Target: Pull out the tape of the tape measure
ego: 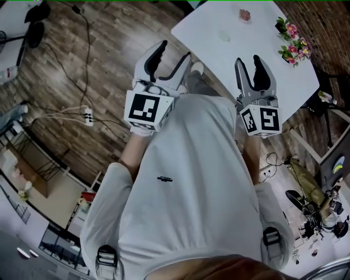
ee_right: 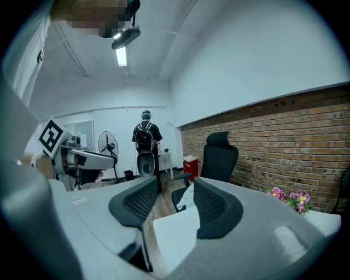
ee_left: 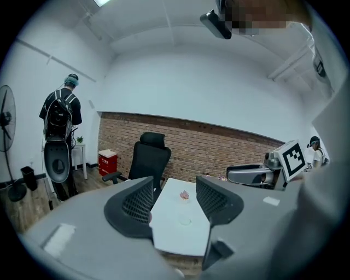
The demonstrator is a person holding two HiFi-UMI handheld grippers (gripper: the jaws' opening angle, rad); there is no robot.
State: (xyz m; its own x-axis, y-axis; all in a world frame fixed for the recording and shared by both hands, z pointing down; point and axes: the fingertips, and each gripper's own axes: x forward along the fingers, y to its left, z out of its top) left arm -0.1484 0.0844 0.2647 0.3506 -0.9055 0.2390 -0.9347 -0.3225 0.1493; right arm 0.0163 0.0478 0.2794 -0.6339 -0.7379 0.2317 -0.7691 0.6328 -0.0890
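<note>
Wood floor [ego: 109, 49] and a brick wall [ee_left: 219, 147] frame one white table [ego: 262, 65]. On it lie two flower bunches [ego: 288, 27], one small pink thing [ego: 244, 15] and one pale round thing [ego: 224, 36]; whether either of these is the tape measure I cannot tell. One black chair [ee_left: 146, 158] stands beside the table. Two grippers are held up short of the table: the left gripper [ego: 175, 52] and the right gripper [ego: 248, 60] both gape wide, with nothing between the jaws and touching nothing.
</note>
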